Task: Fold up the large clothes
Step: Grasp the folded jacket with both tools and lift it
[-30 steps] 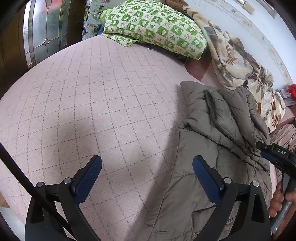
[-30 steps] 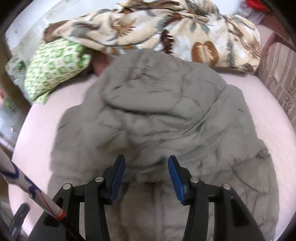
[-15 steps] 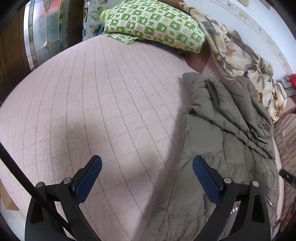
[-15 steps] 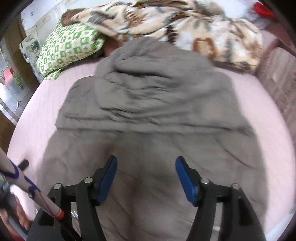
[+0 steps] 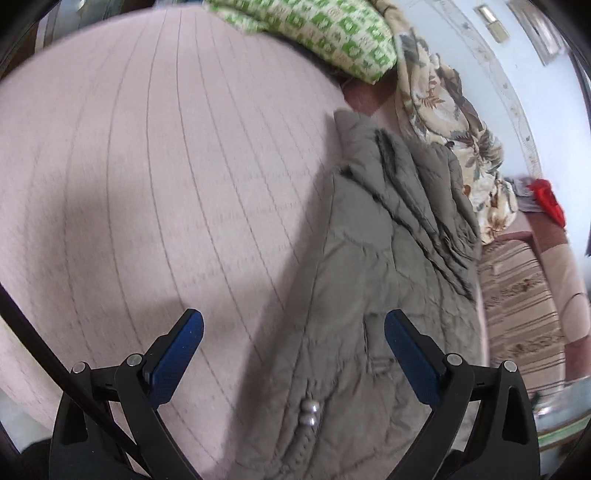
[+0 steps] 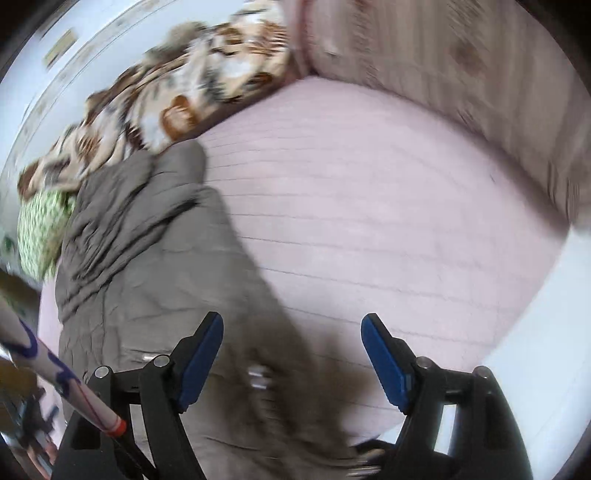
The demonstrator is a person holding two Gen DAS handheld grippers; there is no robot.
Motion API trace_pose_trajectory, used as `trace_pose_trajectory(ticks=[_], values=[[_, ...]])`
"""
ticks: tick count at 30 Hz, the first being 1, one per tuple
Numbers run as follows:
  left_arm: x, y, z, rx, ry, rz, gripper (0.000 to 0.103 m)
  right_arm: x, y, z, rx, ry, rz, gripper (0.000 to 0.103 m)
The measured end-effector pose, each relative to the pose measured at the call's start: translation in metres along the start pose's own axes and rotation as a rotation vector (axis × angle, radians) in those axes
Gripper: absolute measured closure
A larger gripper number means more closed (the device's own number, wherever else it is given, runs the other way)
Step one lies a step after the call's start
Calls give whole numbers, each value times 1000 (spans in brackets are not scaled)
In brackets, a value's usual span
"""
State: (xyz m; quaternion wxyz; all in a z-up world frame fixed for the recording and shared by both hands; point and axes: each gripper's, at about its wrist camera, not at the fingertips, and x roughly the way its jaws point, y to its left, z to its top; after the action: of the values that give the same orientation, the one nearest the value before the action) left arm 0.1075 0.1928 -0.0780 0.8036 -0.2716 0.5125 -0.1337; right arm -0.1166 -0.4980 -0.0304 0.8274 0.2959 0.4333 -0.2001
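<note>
**A:** So where's the coat sitting right now?

**B:** The grey-green quilted puffer coat (image 5: 373, 295) lies flat on the pink grid-stitched bed cover (image 5: 147, 184), hood end far, hem end near. In the left wrist view it runs down the right half of the bed. In the right wrist view the same coat (image 6: 155, 280) fills the left side, with bare pink cover (image 6: 388, 221) to its right.

**A:** And the tongs?

**B:** Both spread wide, holding nothing. The left gripper (image 5: 293, 330) hangs over the coat's left edge, one blue pad above the cover and the other above the quilting. The right gripper (image 6: 291, 334) hangs over the coat's right edge near the hem. That view is pretty blurry, so I can't tell if it's touching the fabric.

**A:** Anything crowding it?

**B:** Far end is busy. A green-and-white checked pillow (image 5: 314, 33) sits at the far side, and a cream blanket with brown leaf print (image 5: 454, 122) is bunched just beyond the hood, along the pale wall (image 5: 498, 74). A striped beige cushioned panel (image 5: 524, 302) runs along the coat's right side. There's something red (image 5: 548, 201) in the far right corner, too small to identify. A couple of shiny metal snaps (image 5: 309, 413) show on the coat near the hem.
</note>
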Motion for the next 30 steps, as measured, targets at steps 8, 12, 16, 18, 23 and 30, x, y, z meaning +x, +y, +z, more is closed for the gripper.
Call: trace_pose_trajectory(ticks=[8,12,16,18,23,30], values=[[13,0,-26,-6,172,-185,5,34,-33,-24,102,82,224,21],[13,0,-48,-30,208,-257,7,49,-27,-34,115,125,325,18],[7,4,-64,-64,202,-287,12,54,-14,-39,82,176,392,17],[6,5,-70,-77,205,-306,13,55,-10,-43,63,190,407,17],[5,7,-82,-67,216,-322,15,56,-8,-55,67,245,513,17],[8,-4,-93,-7,220,-302,15,48,-9,-76,96,281,602,24]])
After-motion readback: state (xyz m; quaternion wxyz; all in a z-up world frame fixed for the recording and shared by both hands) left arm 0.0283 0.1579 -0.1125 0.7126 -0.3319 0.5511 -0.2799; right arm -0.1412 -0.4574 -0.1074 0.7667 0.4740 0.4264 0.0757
